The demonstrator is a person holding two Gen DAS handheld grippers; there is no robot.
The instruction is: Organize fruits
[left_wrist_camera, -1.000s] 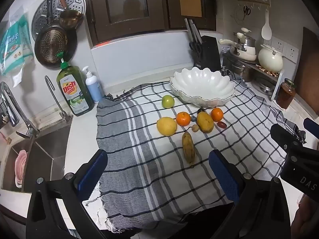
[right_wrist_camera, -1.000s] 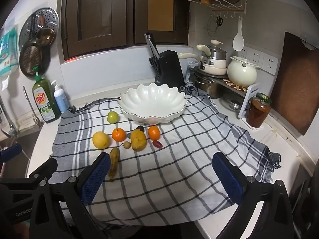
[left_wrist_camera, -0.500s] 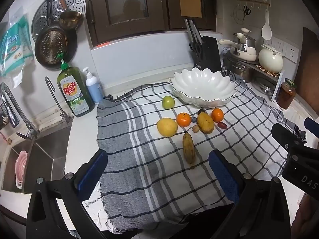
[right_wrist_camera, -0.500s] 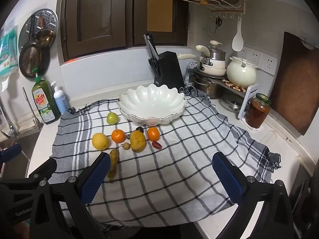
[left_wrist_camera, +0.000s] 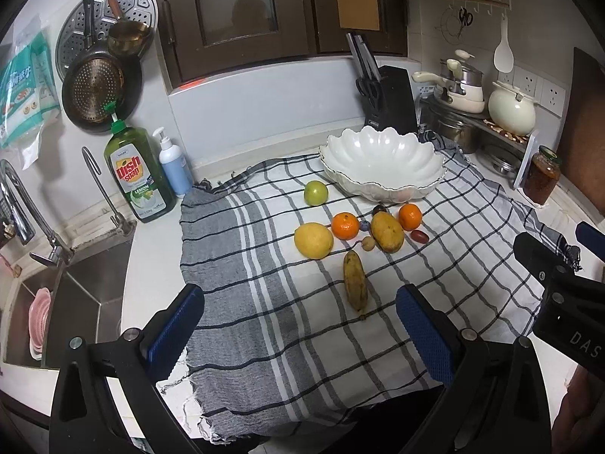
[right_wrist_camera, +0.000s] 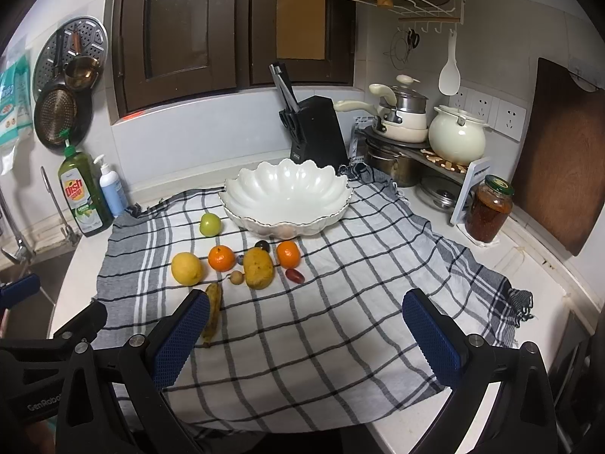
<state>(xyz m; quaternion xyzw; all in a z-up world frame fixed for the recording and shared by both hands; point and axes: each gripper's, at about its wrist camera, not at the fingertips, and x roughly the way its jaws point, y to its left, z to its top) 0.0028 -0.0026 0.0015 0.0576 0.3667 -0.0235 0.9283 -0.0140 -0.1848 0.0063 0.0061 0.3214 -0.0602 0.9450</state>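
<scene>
Fruit lies on a checked cloth (left_wrist_camera: 287,325) before an empty white scalloped bowl (left_wrist_camera: 380,162) (right_wrist_camera: 285,196). There is a green apple (left_wrist_camera: 315,193) (right_wrist_camera: 210,224), a yellow lemon (left_wrist_camera: 313,240) (right_wrist_camera: 186,268), two oranges (left_wrist_camera: 345,226) (left_wrist_camera: 410,216), a mango (left_wrist_camera: 387,232) (right_wrist_camera: 258,267), a spotted banana (left_wrist_camera: 355,285) (right_wrist_camera: 213,312) and small dark and red fruits (left_wrist_camera: 419,235). My left gripper (left_wrist_camera: 300,335) stands open near the cloth's front, just short of the banana. My right gripper (right_wrist_camera: 308,336) is open too, over the cloth's front right, holding nothing.
A sink (left_wrist_camera: 56,302) with a tap lies at the left, with a dish soap bottle (left_wrist_camera: 134,174) and pump bottle (left_wrist_camera: 172,164) beside it. A knife block (left_wrist_camera: 389,98), pots (right_wrist_camera: 457,136) on a rack and a jar (right_wrist_camera: 487,213) stand behind and to the right.
Both grippers have drifted very slightly; the fruit and the bowl have stayed where they were.
</scene>
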